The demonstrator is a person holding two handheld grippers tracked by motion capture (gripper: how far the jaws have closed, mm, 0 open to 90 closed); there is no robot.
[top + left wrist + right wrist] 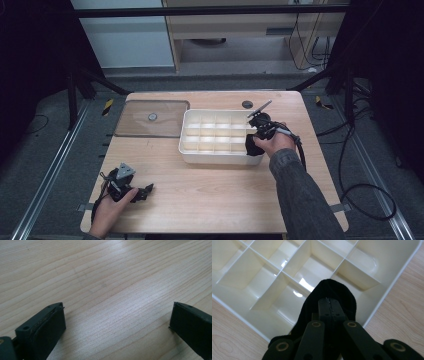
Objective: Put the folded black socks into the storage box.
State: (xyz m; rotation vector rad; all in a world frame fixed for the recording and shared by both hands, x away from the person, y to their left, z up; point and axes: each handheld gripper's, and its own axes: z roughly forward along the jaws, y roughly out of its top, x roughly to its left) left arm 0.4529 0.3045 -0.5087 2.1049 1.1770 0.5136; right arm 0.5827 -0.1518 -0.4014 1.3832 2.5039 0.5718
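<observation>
The right gripper point(329, 306) has its 2 jaws pressed together on a black cloth point(329, 292), which drapes around the jaw tips and hangs down over them. In the right gripper view the cloth sits above the near corner of a white tray point(387, 293) split into many cells, over the cell beside the tray's outer wall; whether it touches the cell floor I cannot tell. From the high view the right gripper point(256, 142) and cloth point(252, 146) are at the tray's point(200, 156) front right corner, with the clear lid point(150, 119) lying flat just left of the tray on the wooden table point(210, 195). The left gripper point(145, 192) rests at the table's near left, well apart from the tray; its jaws point(117, 322) stand wide apart over bare wood with nothing between them
</observation>
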